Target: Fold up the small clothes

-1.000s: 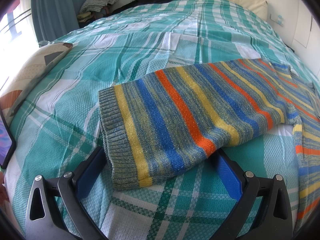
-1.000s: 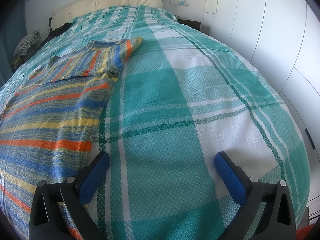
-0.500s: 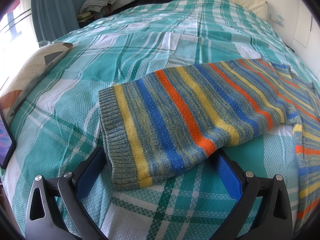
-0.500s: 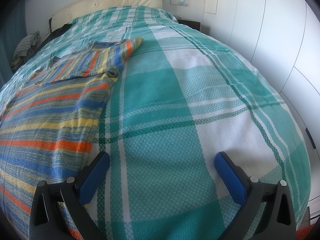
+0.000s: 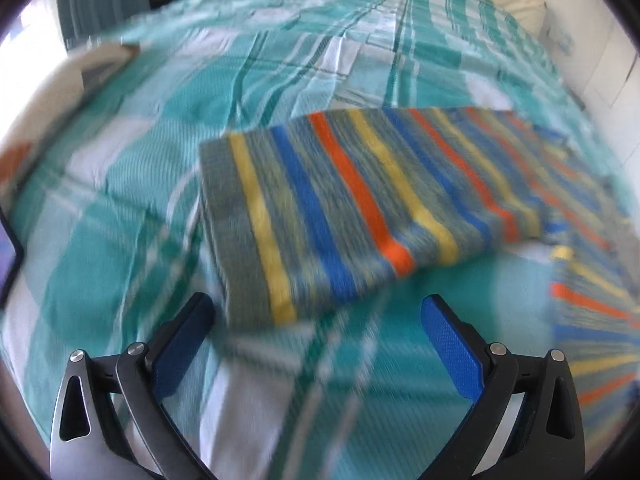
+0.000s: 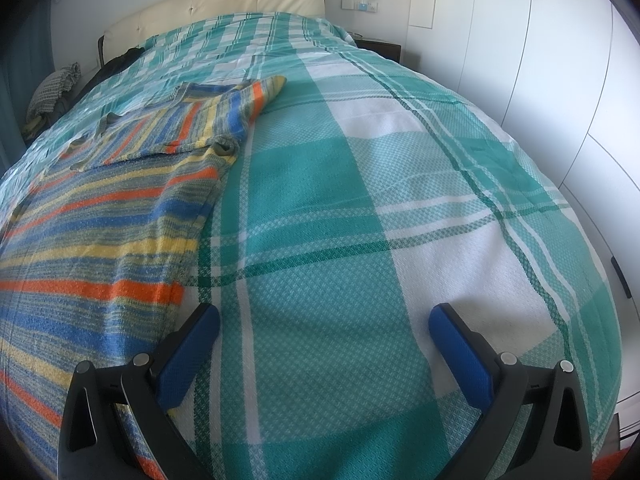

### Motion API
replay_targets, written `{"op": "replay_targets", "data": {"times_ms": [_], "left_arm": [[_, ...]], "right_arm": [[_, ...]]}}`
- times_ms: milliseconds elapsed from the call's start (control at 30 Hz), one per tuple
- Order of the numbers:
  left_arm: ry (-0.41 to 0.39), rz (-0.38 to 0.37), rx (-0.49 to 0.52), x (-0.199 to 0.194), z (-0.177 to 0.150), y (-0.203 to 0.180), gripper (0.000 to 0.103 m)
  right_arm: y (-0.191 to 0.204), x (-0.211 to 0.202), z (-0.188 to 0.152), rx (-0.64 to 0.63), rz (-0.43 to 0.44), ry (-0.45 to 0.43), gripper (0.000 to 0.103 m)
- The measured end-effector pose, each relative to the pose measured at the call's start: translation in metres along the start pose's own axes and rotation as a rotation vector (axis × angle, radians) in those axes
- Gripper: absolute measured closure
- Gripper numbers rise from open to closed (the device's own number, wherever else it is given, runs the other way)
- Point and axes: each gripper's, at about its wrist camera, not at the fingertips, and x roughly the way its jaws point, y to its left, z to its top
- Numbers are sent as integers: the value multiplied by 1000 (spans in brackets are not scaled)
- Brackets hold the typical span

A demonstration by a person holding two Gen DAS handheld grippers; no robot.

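Striped sweater (image 5: 360, 208) flat on the bed (image 6: 360, 208), cuff end just ahead of the left hand-held gripper (image 5: 316, 324), jaws apart, right hand-held gripper (image 6: 324, 332) spread wide beside its hem

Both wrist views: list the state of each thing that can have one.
striped sweater: lies flat on the bed, not yet folded
sweater sleeve: stretched out, cuff nearest the left gripper, ungripped
left gripper: open, empty
right gripper: open, empty, beside the sweater's edge
plaid bedspread: spread over the bed
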Motion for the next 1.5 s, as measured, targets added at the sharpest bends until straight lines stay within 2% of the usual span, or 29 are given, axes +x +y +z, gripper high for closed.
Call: {"op": "replay_targets", "data": {"times_ms": [33, 100, 167, 300, 333, 367, 400, 433, 467, 567, 633, 767, 833, 933, 967, 1033, 1067, 1100, 1233, 1300, 1400, 1433, 1500], "left_arm": [[-26, -87, -40, -15, -2, 10, 1], [-87, -176, -111, -35, 0, 30, 1], [-84, -152, -158, -33, 16, 47, 0], [54, -137, -228, 15, 41, 59, 2], [52, -110, -217, 20, 43, 53, 3], [23, -94, -163, 19, 47, 41, 15], [17, -104, -113, 17, 49, 29, 63], [40, -130, -75, 18, 53, 19, 91], [68, -162, -63, 17, 58, 9, 95], [4, -171, 38, -16, 82, -31, 96], [-47, -217, 122, -48, 99, -68, 96], [-114, -341, 341, -106, 117, -183, 96], [-118, -398, 436, -115, 112, -240, 96], [-89, -437, 548, -102, 94, -311, 94], [-44, -452, 578, -87, 85, -335, 89], [43, -456, 598, -55, 67, -362, 47], [75, -431, 600, -42, 57, -368, 18], [77, -403, 597, -30, 47, -369, 19], [84, -337, 553, -15, 23, -329, 19], [41, -252, 530, -18, 15, -289, 19], [-14, -247, 463, -22, 23, -235, 19], [-16, -254, 428, -21, 30, -219, 19], [29, -303, 341, -12, 53, -193, 21]], "right_arm": [[0, 0, 0, 0, 0, 0, 0], [0, 0, 0, -1, -1, 0, 0], [0, 0, 0, -2, -2, 1, 0], [1, 0, -1, -2, -3, 1, 0], [1, 0, 0, -2, -3, 1, 0], [0, 0, -1, -2, -4, 1, 0], [0, 0, 0, -3, -5, 1, 0], [0, 0, 0, -3, -6, 1, 0], [1, -1, 0, -2, -8, 1, 0], [1, 0, 0, -2, -8, 4, 0], [1, 0, 0, -1, -8, 7, 0], [2, 1, 1, -1, -7, 15, 0], [2, 1, 1, -1, -6, 18, 0], [2, 1, 2, 0, -6, 21, 0], [2, 1, 2, 0, -6, 22, 0], [2, 1, 2, 0, -6, 22, 0], [2, 1, 2, 0, -6, 22, 0], [2, 1, 2, 0, -6, 21, 0], [2, 1, 2, 2, -1, 26, 0], [2, 1, 2, 2, 1, 32, 0], [3, 3, 3, 0, -2, 36, 0], [3, 3, 2, 0, -3, 37, 0], [4, 3, 3, -1, -5, 37, 0]]}}
